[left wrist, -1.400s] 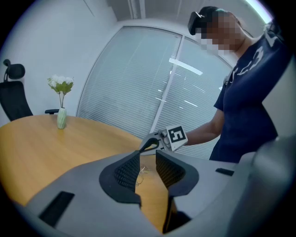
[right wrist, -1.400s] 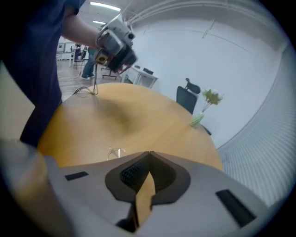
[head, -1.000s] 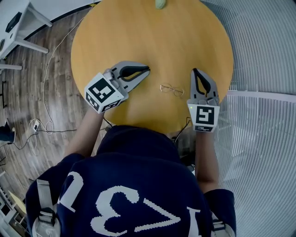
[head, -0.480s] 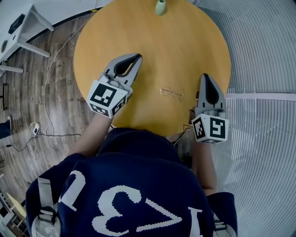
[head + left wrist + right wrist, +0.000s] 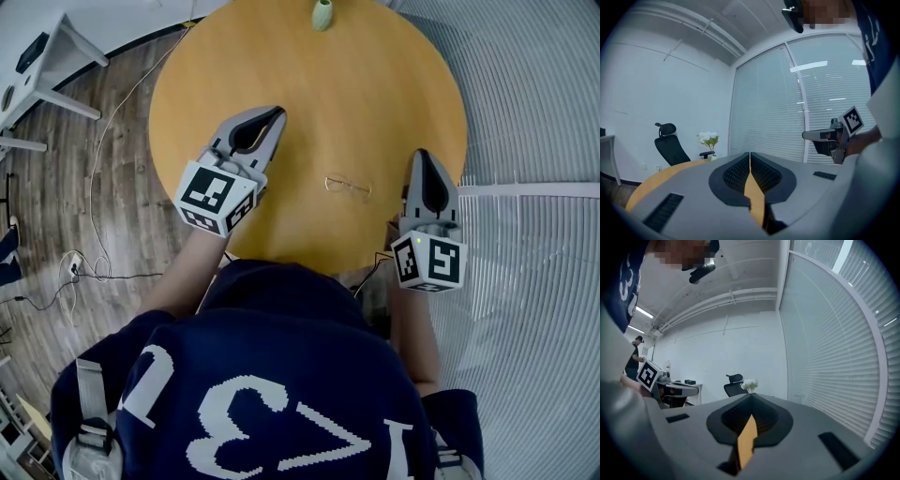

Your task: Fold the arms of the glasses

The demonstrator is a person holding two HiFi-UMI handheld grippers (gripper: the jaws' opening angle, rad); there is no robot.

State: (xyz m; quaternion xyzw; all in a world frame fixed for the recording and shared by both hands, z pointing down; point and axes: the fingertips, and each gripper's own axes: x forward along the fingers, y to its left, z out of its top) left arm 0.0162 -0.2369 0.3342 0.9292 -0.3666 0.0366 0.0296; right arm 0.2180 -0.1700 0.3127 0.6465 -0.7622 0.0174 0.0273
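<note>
Jaws of the left gripper (image 5: 276, 114) and the right gripper (image 5: 423, 156) are pressed together, pinching nothing. Between the two, on the round wooden surface (image 5: 375, 84), lie the glasses (image 5: 348, 186), long axis side to side; only the head view shows them. At the far edge stands a vase (image 5: 322, 13); the gripper views show its white flowers (image 5: 708, 138) and a black chair (image 5: 670, 146) beyond.

The glasses (image 5: 348, 186) are too small (arms unreadable)
</note>
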